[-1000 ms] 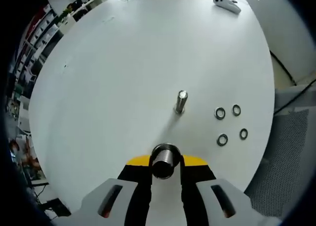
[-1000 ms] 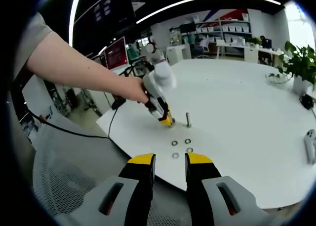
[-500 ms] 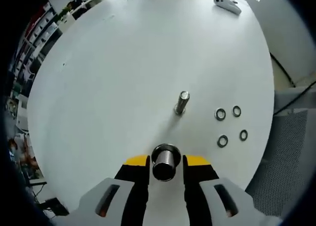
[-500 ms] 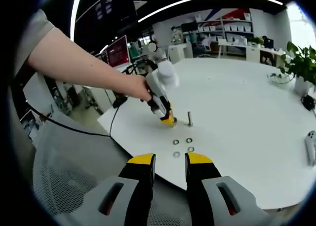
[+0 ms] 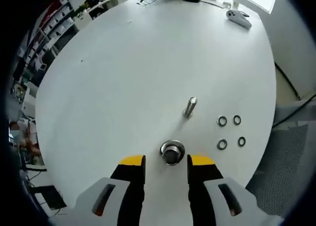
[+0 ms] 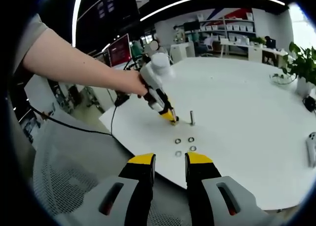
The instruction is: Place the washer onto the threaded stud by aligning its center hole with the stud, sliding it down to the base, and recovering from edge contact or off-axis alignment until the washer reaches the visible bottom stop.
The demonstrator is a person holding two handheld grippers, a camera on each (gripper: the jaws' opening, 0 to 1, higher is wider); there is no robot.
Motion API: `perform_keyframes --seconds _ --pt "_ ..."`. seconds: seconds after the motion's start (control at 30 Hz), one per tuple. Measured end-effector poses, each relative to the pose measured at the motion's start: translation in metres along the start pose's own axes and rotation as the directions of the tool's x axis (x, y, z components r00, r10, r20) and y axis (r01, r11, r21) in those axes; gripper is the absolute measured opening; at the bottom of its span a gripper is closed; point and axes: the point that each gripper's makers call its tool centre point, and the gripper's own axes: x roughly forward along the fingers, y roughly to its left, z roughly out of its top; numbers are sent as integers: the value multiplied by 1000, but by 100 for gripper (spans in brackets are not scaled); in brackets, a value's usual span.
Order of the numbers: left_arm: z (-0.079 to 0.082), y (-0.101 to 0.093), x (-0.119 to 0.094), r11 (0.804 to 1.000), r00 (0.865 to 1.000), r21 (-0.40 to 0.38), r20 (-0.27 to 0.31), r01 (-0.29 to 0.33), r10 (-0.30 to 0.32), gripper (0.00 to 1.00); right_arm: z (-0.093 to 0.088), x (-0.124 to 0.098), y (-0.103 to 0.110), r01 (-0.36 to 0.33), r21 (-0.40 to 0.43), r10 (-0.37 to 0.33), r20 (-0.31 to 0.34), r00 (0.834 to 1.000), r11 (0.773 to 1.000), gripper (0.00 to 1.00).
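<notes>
Two threaded metal studs stand upright on the round white table (image 5: 123, 77). The near stud (image 5: 172, 153) is just beyond my left gripper (image 5: 167, 161), whose jaws stand open and clear of it on either side. The far stud (image 5: 190, 107) stands a little farther in. Several dark washers (image 5: 221, 120) lie flat to the right of the studs. In the right gripper view a hand holds the left gripper (image 6: 171, 117) tilted down beside a stud (image 6: 192, 118), with the washers (image 6: 191, 139) nearer to me. My right gripper (image 6: 170, 159) hovers off the table's edge, open and holding nothing.
A white handheld device (image 5: 238, 18) lies at the table's far side, also in the right gripper view (image 6: 311, 147). A grey mesh chair (image 5: 291, 137) stands by the table's right edge. A potted plant (image 6: 301, 63) and a black cable (image 6: 74, 129) are nearby.
My left gripper was shut on the near stud; its jaws have spread, let the stud go, and pulled back and up. The stud now stands free on the table.
</notes>
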Motion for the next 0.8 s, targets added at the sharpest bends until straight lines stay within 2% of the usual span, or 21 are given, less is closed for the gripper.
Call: perform_keyframes --seconds 0.07,0.13,0.2,0.27,0.4,0.67,0.8 --pt "-4 2 -4 1000 1000 -24 16 -8 8 32 -1 1 0 -3 -1 3 -8 1000 1000 26" --pt "-16 4 -9 1000 1000 -14 0 -16 16 32 -3 1 1 -5 -7 4 -16 1000 1000 26" --pt "-21 6 -15 999 1000 -27 6 -17 17 32 -2 1 0 -2 -5 2 -12 1000 1000 26" --pt "-20 5 -21 996 998 -90 54 -7 12 32 -2 0 -1 5 -1 -5 -8 1000 1000 26" --pt "-23 0 -33 991 993 -135 118 6 10 33 -3 0 -5 21 6 -21 -11 1000 1000 26" --pt "-42 -14 -65 966 967 -255 252 34 33 34 -5 0 -8 38 8 -37 -20 999 999 26" --pt "-51 -14 -91 949 946 -309 319 54 50 34 -9 1 -11 52 13 -52 -43 998 999 26"
